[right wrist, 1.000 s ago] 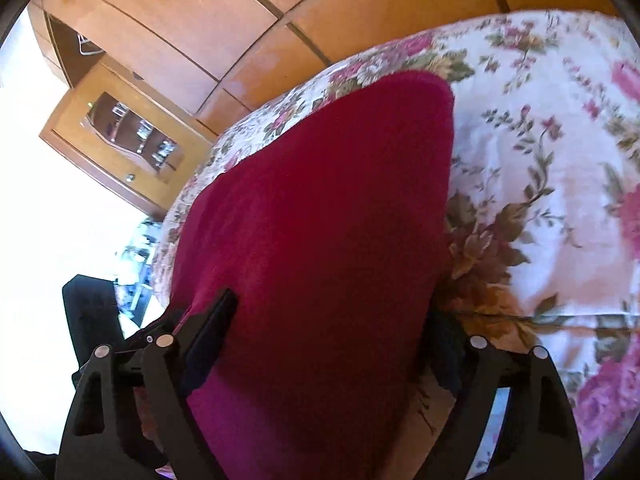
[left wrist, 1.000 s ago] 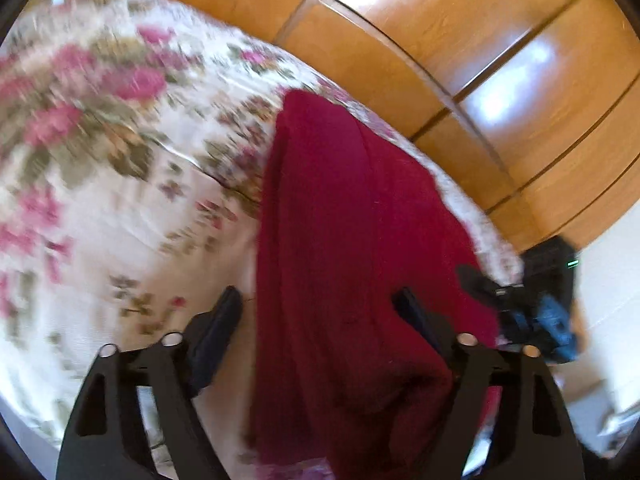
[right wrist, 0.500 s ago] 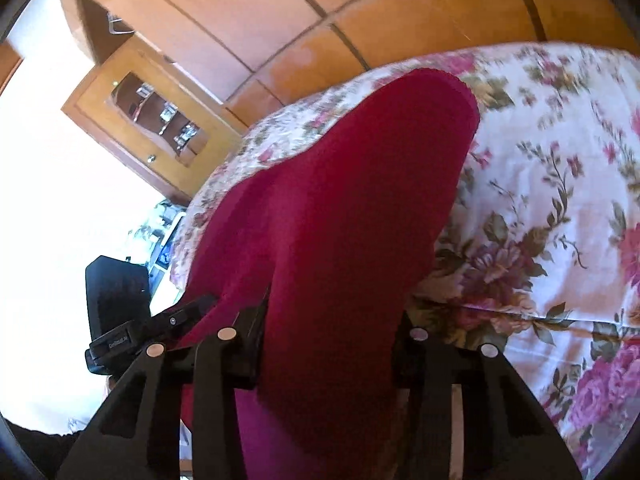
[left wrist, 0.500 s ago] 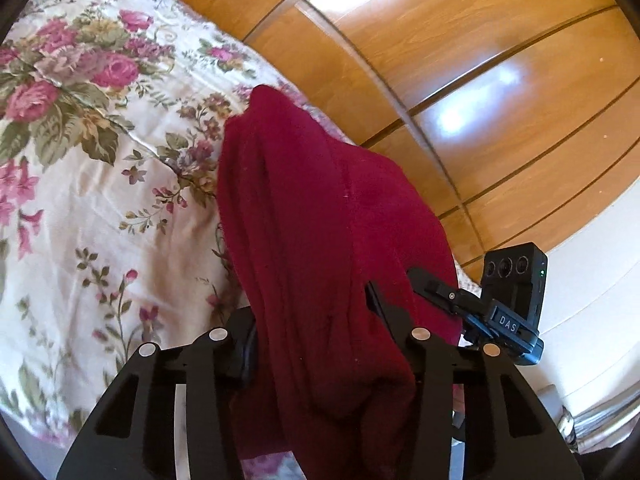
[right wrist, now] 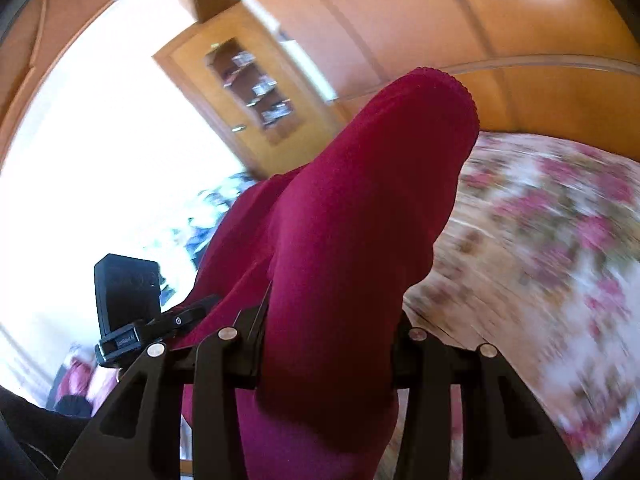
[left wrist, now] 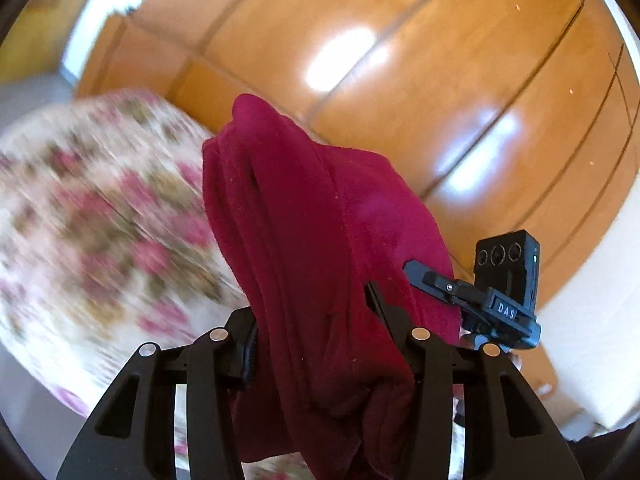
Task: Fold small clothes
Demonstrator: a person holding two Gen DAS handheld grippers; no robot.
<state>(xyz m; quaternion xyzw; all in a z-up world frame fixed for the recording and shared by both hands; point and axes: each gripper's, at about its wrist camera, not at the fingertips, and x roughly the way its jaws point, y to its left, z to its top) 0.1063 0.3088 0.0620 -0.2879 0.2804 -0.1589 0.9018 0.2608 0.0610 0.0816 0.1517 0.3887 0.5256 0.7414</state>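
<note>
A dark red garment [left wrist: 320, 240] hangs bunched between both grippers, lifted off the floral bedspread [left wrist: 92, 216]. My left gripper [left wrist: 316, 320] is shut on one end of it, cloth spilling over both fingers. In the right wrist view the same red garment [right wrist: 360, 220] arches up in front of the camera, and my right gripper [right wrist: 328, 320] is shut on its other end. The right gripper's black body [left wrist: 504, 280] shows at the right of the left wrist view; the left gripper's body [right wrist: 128, 300] shows at the left of the right wrist view. The fingertips are hidden by cloth.
The floral bedspread [right wrist: 560, 260] lies below, blurred by motion. Glossy wooden wardrobe doors [left wrist: 440, 80] stand behind the bed. A wooden cabinet with glass shelves [right wrist: 248, 88] and a bright window [right wrist: 100, 140] are off to the left.
Both grippers closed on the red garment's ends and rose with it; the cloth left the bedspread and now hangs in the air, with more wardrobe in view.
</note>
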